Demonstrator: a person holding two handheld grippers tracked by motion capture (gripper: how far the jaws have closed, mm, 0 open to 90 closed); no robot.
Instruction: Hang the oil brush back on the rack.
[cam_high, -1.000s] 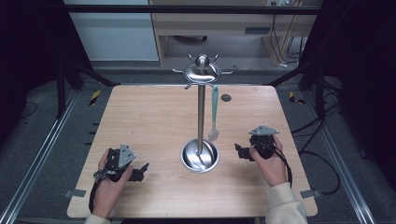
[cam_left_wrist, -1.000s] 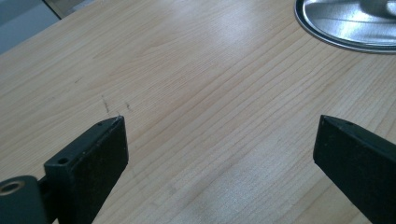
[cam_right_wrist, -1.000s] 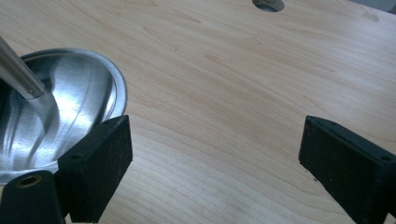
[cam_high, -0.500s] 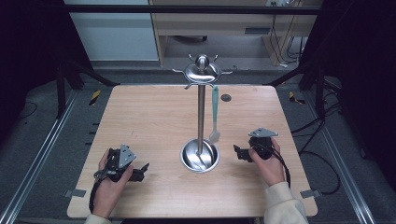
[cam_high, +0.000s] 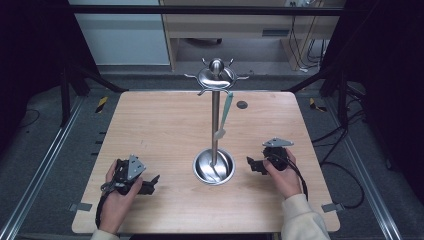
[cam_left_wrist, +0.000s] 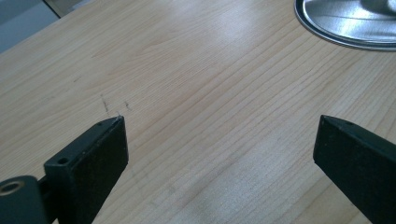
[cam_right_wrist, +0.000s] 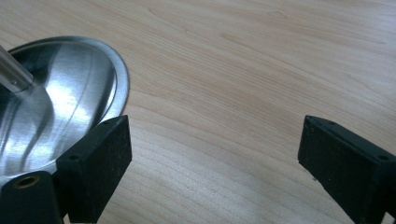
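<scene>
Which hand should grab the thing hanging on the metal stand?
Probably the right tool: the pale utensil hangs on the stand's right side, nearer that hand. The left tool would have to reach past the pole.

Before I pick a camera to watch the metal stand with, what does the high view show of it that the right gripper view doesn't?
The high view shows the whole stand: upright pole, hooked top, and a pale green utensil hanging from one hook, plus both hands with the left tongs and right tongs. The right gripper view shows its own jaws wide apart over bare wood, close up. Both show the stand's round shiny base and the wooden table.
</scene>
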